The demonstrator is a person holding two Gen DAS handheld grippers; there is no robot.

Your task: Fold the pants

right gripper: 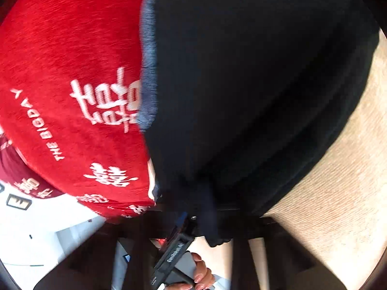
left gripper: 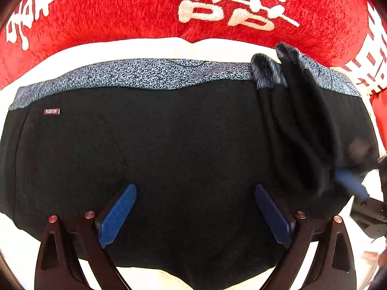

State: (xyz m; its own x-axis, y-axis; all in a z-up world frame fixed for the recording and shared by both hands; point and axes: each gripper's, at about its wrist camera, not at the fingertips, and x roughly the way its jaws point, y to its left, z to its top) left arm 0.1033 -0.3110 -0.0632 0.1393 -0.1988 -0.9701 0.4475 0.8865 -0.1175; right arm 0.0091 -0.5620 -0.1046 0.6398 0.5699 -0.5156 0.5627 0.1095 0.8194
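Note:
Black pants (left gripper: pixel 169 140) with a speckled grey waistband (left gripper: pixel 135 75) lie flat on a white surface. My left gripper (left gripper: pixel 196 215) is open, its blue pads (left gripper: pixel 116 215) spread just above the near part of the pants. At the right, my right gripper (left gripper: pixel 350 183) is shut on a bunched fold of the pants (left gripper: pixel 300 130) and lifts it. In the right wrist view the black fabric (right gripper: pixel 254 91) fills the frame and hides my right fingers; it drapes over the gripper (right gripper: pixel 205 207).
A red blanket with white characters (left gripper: pixel 121 7) lies beyond the pants and shows at the left of the right wrist view (right gripper: pixel 67 84). A beige textured surface (right gripper: pixel 338 181) is at the right. A hand (right gripper: pixel 200 273) holds the other gripper's handle below.

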